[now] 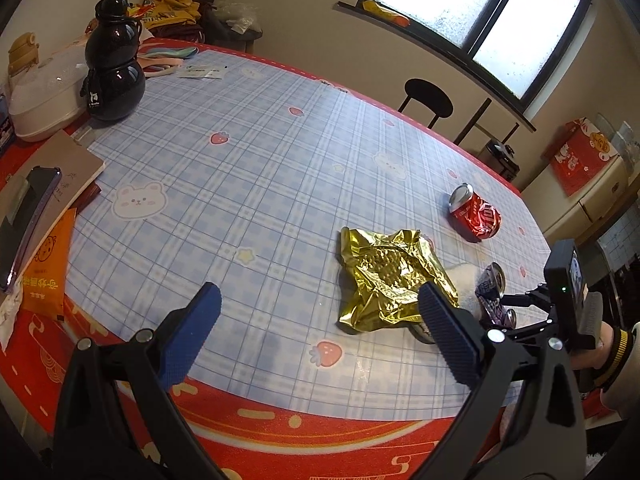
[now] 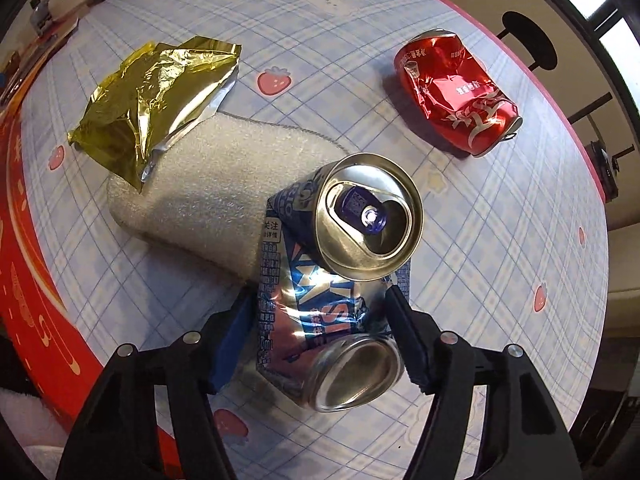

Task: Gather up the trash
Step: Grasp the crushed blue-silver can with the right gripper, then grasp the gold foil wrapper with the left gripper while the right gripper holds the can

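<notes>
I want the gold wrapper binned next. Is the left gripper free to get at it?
Probably yes. The left gripper is open and empty, and the gold wrapper lies just ahead by its right finger with nothing on top. The right gripper, around the blue can close by, may crowd it.

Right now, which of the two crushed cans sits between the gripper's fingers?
The blue can: it is between the right gripper's fingers, beside the white foam. The red can lies apart, nearer the table's far edge, with nothing around it.

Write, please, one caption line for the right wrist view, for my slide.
Right gripper closing around a crushed blue aluminium can, beside white foam sheet, gold foil wrapper and crushed red can.
</notes>
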`<state>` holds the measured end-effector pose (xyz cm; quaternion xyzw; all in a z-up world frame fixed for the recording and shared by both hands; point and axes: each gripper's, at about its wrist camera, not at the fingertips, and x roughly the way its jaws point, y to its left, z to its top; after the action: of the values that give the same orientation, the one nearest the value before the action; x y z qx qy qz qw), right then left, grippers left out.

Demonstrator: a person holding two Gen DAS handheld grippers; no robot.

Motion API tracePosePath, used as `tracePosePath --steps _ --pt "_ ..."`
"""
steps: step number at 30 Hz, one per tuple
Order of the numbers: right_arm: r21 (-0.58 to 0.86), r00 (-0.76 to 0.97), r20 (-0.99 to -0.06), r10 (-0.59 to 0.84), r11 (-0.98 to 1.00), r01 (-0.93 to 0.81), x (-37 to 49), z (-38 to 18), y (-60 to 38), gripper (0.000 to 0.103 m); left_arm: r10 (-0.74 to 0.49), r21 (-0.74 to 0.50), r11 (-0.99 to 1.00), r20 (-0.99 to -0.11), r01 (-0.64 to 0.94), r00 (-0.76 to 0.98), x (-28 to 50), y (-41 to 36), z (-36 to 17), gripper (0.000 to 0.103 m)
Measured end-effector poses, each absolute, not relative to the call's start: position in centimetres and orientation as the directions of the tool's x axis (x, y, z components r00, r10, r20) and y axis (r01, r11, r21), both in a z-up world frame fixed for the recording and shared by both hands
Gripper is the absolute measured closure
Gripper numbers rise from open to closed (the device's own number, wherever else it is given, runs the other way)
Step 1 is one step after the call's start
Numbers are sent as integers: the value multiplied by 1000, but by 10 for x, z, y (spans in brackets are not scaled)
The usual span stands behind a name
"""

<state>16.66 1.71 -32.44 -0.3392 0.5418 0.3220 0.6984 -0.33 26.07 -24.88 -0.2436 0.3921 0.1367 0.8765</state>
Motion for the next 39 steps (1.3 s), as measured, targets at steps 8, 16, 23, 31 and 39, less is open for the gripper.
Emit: tracePosePath --steps 8,16,23,31,39 --pt "-100 176 -982 74 587 -804 181 -317 28 54 29 -328 852 -749 -409 662 4 257 -248 6" --pt "-7 177 -965 195 650 -760 195 -272 14 85 -1 -316 876 -758 -365 653 19 247 -255 6" --pt "105 184 -939 290 752 -651 205 -261 -27 92 -38 -305 899 -767 -313 640 29 232 -260 6" --pt "226 183 -913 364 826 -517 207 -266 -68 98 -65 -284 923 -781 -260 622 39 220 -267 6" --pt "213 219 -904 367 831 -513 197 -266 -68 98 -116 -248 954 -826 -170 551 61 193 -289 6"
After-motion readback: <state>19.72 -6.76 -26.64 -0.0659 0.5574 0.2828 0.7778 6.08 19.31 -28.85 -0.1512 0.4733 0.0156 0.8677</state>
